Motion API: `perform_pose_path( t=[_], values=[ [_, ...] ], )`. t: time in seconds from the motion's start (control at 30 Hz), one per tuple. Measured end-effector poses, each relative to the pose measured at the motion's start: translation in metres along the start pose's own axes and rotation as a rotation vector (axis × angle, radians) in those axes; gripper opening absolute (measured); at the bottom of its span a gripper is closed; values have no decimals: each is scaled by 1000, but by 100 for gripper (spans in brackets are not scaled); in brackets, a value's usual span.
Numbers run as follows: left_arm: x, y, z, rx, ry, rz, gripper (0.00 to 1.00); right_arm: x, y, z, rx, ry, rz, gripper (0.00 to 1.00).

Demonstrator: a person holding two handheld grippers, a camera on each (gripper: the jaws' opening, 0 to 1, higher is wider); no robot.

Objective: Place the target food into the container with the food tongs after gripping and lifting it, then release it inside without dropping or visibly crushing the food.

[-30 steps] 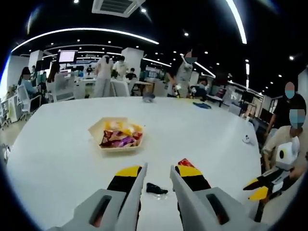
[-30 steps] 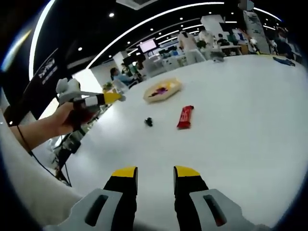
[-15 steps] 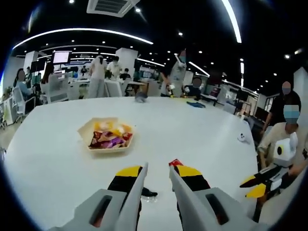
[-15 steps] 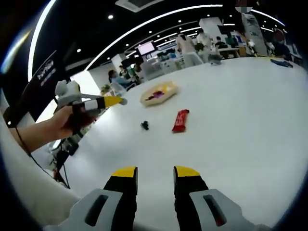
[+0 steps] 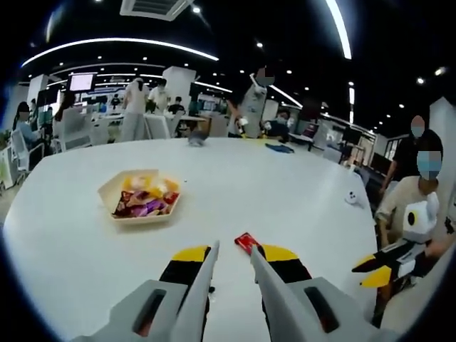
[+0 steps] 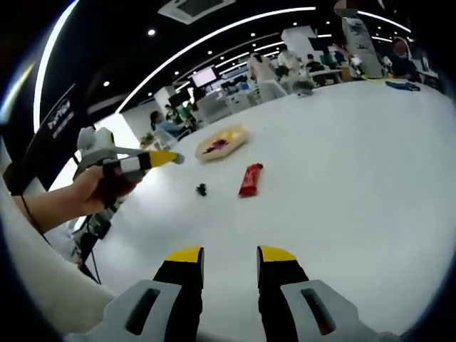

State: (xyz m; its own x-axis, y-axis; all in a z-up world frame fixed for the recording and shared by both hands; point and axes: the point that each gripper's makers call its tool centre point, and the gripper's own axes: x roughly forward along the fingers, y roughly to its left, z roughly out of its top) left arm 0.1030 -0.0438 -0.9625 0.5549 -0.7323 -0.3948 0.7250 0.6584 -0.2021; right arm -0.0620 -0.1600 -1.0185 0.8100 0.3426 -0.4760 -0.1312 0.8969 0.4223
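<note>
Red and glossy, the snack bar (image 6: 250,179) is seen lying flat on the white table (image 6: 356,164), a slim rectangular wrapper with a dark band at one end. In the left gripper view only its near corner (image 5: 246,241) is visible, just beyond the tips of the left gripper (image 5: 231,255), between the two jaws and closer to the right one. Those jaws are held apart, nothing between them, their yellow-and-black tips above grey moulded bodies. In the right gripper view the bar is well ahead of the right gripper (image 6: 229,258), whose jaws are likewise parted and empty. A small black object (image 6: 202,189) is seen just left of the bar, apart from it; what it is cannot be told. Farther off, the container (image 5: 140,206) is found, a shallow pale tray with angled sides, already holding colourful wrapped snacks in purple, yellow and red. It is set well beyond the bar and to the left. The left gripper is also caught from the right gripper view, gripped in a hand (image 6: 100,191) at the left, above the table's edge. The tabletop is smooth and matte.
</note>
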Motion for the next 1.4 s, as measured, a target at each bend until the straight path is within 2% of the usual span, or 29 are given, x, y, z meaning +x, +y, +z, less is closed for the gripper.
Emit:
perform_pose_path(
  t=[0.3, 0.67, 0.73, 0.77, 0.87, 1.07, 1.4],
  values=[
    [11, -12, -10, 14, 35, -23, 25, -2, -2, -5, 20, 6, 2, 30],
    [36, -29, -20, 13, 91, -43, 26, -10, -20, -6, 52, 0, -27, 30],
    [41, -31, -21, 9, 100, -37, 26, -10, -23, -5, 53, 2, -29, 30],
    [44, -28, -26, -9, 136, -6, 26, -11, -25, -4, 53, 4, -31, 30],
    [51, -29, -27, -36, 146, -1, 26, -12, -29, -3, 53, 7, -33, 30],
    [62, -35, -28, -40, 158, 10, 26, -13, -38, -3, 57, 16, -33, 30],
    [87, -48, -39, -83, 201, 66, 27, -20, -46, -10, 36, 46, -15, 30]
  ],
)
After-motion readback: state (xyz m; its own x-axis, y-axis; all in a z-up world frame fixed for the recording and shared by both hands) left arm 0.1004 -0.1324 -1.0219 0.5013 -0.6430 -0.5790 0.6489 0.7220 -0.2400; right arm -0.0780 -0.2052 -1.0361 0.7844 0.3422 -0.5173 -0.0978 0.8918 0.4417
